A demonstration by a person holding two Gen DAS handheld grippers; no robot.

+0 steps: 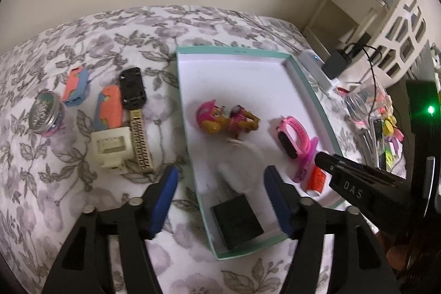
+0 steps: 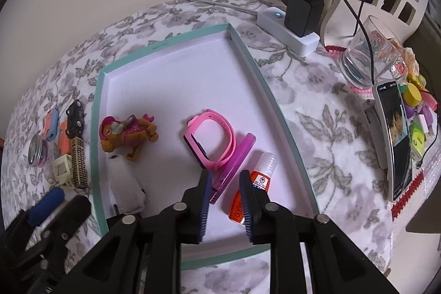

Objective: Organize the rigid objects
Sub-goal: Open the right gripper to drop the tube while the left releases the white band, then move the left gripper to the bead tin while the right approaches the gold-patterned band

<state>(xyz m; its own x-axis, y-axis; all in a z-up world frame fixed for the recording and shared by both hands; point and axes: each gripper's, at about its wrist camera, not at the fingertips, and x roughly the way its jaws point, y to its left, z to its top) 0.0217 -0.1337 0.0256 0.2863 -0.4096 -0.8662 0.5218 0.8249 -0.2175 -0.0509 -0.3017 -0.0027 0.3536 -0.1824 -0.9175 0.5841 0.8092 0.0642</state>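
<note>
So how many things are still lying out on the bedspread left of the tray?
6, clustered together: glitter jar farthest left, two orange-and-blue pieces, black piece, gold strap, cream block. The left gripper may hide more.

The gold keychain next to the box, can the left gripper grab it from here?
Probably yes. The gold keychain lies outside the box on the bedspread, just ahead of the open left gripper, with nothing on top of it. The cream block touches one side, so careful aiming helps.
</note>
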